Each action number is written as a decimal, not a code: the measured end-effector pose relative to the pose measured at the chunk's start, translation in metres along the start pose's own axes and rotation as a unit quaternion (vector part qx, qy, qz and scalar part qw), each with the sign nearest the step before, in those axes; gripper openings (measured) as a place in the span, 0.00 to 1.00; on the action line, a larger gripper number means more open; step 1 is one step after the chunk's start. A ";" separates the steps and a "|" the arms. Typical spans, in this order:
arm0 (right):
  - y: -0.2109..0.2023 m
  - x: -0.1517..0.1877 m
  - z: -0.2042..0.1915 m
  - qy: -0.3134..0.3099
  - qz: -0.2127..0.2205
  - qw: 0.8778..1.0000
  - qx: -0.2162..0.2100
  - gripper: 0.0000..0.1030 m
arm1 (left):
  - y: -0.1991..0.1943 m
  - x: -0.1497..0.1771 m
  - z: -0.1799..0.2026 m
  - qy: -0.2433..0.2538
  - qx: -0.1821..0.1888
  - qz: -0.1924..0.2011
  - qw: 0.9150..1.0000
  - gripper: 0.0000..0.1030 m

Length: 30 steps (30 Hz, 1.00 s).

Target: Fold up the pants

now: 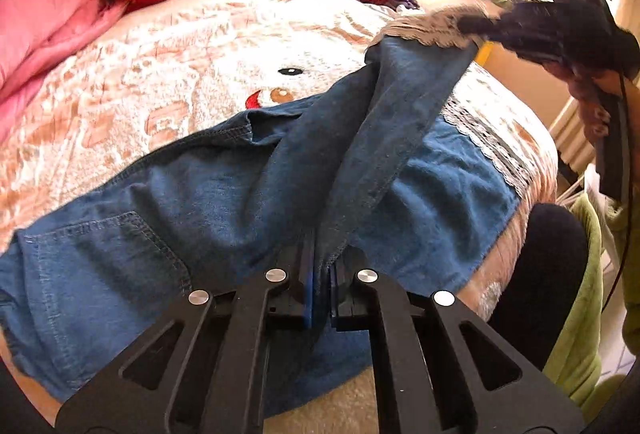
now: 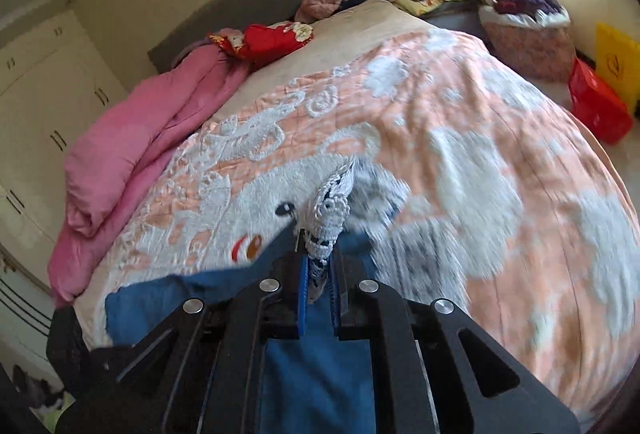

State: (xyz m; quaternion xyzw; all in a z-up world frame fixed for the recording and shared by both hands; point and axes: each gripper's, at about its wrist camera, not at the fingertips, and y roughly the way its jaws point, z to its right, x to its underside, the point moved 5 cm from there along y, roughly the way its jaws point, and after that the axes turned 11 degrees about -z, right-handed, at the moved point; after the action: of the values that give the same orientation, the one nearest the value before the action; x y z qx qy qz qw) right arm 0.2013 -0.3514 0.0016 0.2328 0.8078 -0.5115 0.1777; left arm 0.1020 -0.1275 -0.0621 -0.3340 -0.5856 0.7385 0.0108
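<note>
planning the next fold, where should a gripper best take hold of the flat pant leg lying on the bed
At its lace hem, coming in from the bed's right edge. That hem lies flat and exposed there, while the other leg is already lifted, held by the left gripper and right gripper.

Both wrist views close over bed (image 1: 200,45)

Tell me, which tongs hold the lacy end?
The right tongs. They pinch the white lace hem; the left tongs pinch plain blue denim.
</note>
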 end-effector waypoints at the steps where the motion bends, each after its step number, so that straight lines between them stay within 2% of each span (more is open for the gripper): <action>1: -0.006 0.012 0.005 0.008 -0.001 1.000 -0.003 0.07 | -0.004 0.002 0.002 0.004 0.000 0.002 1.000 0.00; 6: -0.018 0.054 0.023 0.034 -0.011 0.999 -0.008 0.07 | -0.002 0.010 0.010 0.028 -0.006 -0.005 1.000 0.00; 13: -0.011 0.107 0.053 0.079 -0.035 0.996 -0.003 0.08 | 0.012 0.022 0.022 0.041 -0.005 -0.030 0.999 0.01; 16: -0.014 0.120 0.060 0.087 -0.037 0.995 -0.007 0.12 | 0.018 0.027 0.026 0.046 -0.011 -0.039 0.998 0.01; 18: -0.020 0.125 0.066 0.098 -0.032 0.995 -0.007 0.27 | 0.020 0.028 0.027 0.049 -0.017 -0.043 0.998 0.01; 19: -0.022 0.127 0.068 0.101 -0.029 0.994 -0.007 0.28 | 0.020 0.028 0.028 0.051 -0.019 -0.043 0.998 0.01; 21: -0.025 0.128 0.071 0.106 -0.024 0.994 -0.010 0.28 | 0.020 0.028 0.029 0.052 -0.022 -0.044 0.997 0.01; 22: -0.025 0.129 0.072 0.105 -0.024 0.994 -0.011 0.24 | 0.020 0.028 0.030 0.053 -0.024 -0.045 0.997 0.01; 23: -0.025 0.128 0.073 0.103 -0.024 0.994 -0.010 0.12 | 0.020 0.028 0.030 0.053 -0.026 -0.045 0.997 0.01; 24: -0.025 0.127 0.073 0.099 -0.023 0.995 -0.008 0.09 | 0.019 0.028 0.031 0.054 -0.027 -0.045 0.997 0.01; 30: -0.035 0.129 0.081 0.084 -0.012 0.996 0.032 0.09 | 0.022 0.029 0.036 0.062 -0.031 -0.049 0.996 0.05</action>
State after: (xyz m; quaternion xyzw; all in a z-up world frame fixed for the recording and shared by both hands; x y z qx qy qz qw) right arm 0.0788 -0.4127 -0.0739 0.2709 0.8058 -0.5177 0.0962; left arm 0.0692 -0.1536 -0.0919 -0.3499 -0.6218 0.6968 0.0731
